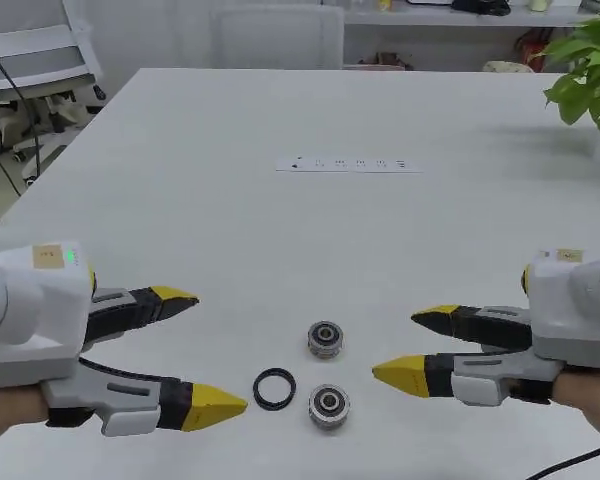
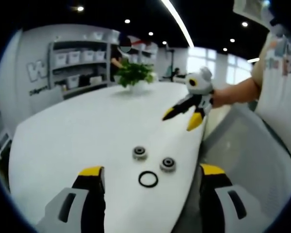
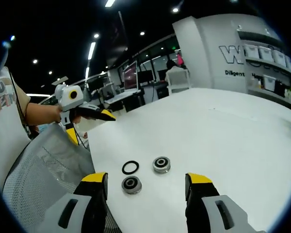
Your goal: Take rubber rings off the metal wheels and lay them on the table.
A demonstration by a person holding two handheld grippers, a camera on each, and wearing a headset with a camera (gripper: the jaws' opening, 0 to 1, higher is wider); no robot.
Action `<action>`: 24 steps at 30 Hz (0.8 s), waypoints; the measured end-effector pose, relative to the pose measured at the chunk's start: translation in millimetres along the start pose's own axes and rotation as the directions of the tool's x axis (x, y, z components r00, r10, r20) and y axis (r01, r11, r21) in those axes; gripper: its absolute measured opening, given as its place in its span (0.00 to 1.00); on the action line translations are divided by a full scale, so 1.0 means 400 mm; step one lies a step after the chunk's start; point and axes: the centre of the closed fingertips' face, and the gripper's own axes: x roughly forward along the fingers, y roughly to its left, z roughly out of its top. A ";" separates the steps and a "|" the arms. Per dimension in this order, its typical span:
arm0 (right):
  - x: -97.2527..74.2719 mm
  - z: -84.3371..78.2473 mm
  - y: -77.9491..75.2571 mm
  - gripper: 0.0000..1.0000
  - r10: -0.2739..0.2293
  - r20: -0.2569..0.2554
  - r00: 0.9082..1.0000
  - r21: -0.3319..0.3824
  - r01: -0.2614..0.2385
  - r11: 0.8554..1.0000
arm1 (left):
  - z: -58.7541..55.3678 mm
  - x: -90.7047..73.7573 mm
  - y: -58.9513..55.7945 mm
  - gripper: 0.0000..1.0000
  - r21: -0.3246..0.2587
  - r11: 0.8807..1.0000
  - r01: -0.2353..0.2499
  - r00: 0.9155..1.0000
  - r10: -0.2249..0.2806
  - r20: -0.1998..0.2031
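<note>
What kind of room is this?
Probably an office or lab workroom: there is a long white table, shelves of storage bins along the wall, and desks with computer screens further back.

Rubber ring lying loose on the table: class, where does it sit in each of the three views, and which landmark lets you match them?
Head view: rubber ring at bottom centre, just left of the nearer wheel.
Left gripper view: ring low centre, in front of both wheels.
Right gripper view: ring left of centre, beyond the nearer wheel.
Shared landmark: the two metal wheels, close beside the ring.
</note>
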 end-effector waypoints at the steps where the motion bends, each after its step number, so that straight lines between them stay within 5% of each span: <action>1: -0.007 -0.004 0.000 0.65 -0.009 -0.008 1.000 -0.021 0.009 1.000 | 0.000 -0.002 0.000 0.80 -0.003 1.000 -0.004 1.000 0.004 0.003; 24: -0.077 -0.052 0.035 0.84 -0.110 -0.039 0.993 -0.107 0.105 0.989 | -0.025 -0.037 -0.004 0.86 -0.021 0.998 -0.051 0.999 0.051 -0.013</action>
